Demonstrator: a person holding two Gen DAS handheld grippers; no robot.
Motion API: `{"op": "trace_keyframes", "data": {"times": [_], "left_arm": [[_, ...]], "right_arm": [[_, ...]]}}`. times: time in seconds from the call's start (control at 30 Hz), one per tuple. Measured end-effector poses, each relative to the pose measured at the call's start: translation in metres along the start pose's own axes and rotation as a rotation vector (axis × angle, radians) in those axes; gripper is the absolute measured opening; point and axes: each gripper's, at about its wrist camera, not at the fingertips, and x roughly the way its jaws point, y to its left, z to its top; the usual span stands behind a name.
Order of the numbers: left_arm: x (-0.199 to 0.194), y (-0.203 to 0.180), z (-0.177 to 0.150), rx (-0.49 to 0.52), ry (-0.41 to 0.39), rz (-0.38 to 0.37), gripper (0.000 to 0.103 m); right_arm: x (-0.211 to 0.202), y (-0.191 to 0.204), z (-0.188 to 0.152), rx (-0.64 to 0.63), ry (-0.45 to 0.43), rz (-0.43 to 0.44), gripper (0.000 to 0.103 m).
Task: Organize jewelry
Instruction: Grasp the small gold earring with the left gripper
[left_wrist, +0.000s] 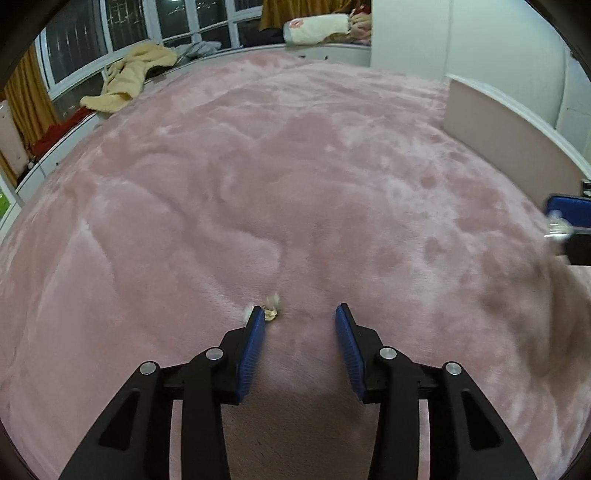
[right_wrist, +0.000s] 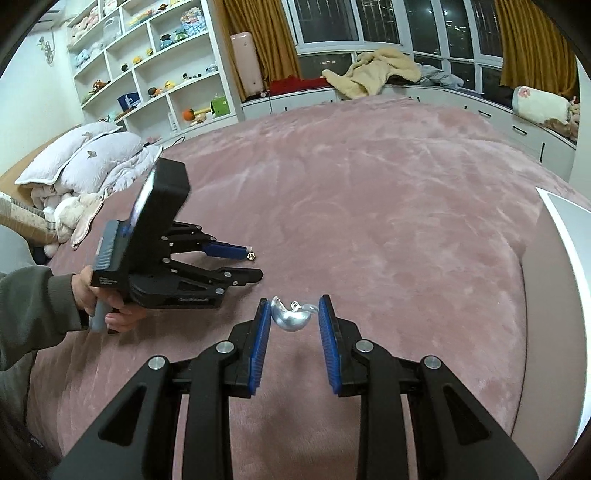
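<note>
Silver teardrop earring (right_wrist: 291, 316) sat between the blue pads, touching the left one, well short of the pink blanket's (right_wrist: 369, 206) edges, clasp side up. Small gold piece (left_wrist: 270, 311), probably an earring, lay on the blanket; blurry, detail unclear.

Two grippers (left_wrist: 300, 314) (right_wrist: 291, 308), one silver earring (right_wrist: 291, 315), one small gold earring (left_wrist: 270, 313), one pink bedspread (left_wrist: 295, 166)

Both tongs — the left tongs (left_wrist: 300, 317) and the right tongs (right_wrist: 294, 308) — are matte black with ribbed blue pads and round silver screws; the left hand (right_wrist: 96, 297) shows bare skin beneath a grey-green sleeve (right_wrist: 35, 314).
</note>
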Motion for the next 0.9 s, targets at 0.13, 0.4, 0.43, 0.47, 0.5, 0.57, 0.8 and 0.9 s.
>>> {"op": "trace_keyframes", "data": {"times": [0.13, 0.4, 0.43, 0.47, 0.5, 0.57, 0.8, 0.9], "left_arm": [[0.009, 0.005, 0.004, -0.019, 0.013, 0.015, 0.033], [0.012, 0.012, 0.015, -0.058, 0.028, -0.005, 0.008], [0.012, 0.011, 0.015, -0.058, 0.028, -0.007, 0.006], [0.010, 0.009, 0.017, -0.056, 0.027, -0.007, 0.006], [0.009, 0.008, 0.017, -0.053, 0.024, -0.007, 0.006], [0.004, 0.004, 0.022, -0.045, 0.013, -0.013, 0.006], [-0.005, -0.001, 0.034, -0.050, -0.013, -0.001, 0.008], [-0.002, 0.001, 0.031, -0.045, -0.020, 0.071, 0.053]], "right_arm": [[-0.003, 0.003, -0.001, -0.002, -0.006, -0.005, 0.027], [-0.009, 0.002, -0.002, 0.013, -0.026, -0.015, 0.027], [-0.011, 0.001, -0.001, 0.017, -0.032, -0.014, 0.027], [-0.013, 0.000, -0.001, 0.019, -0.036, -0.014, 0.027], [-0.015, 0.000, -0.002, 0.019, -0.039, -0.018, 0.027], [-0.021, -0.002, -0.003, 0.022, -0.043, -0.031, 0.027], [-0.041, -0.010, -0.007, 0.048, -0.066, -0.062, 0.027], [-0.045, -0.009, -0.007, 0.050, -0.078, -0.062, 0.027]]}}
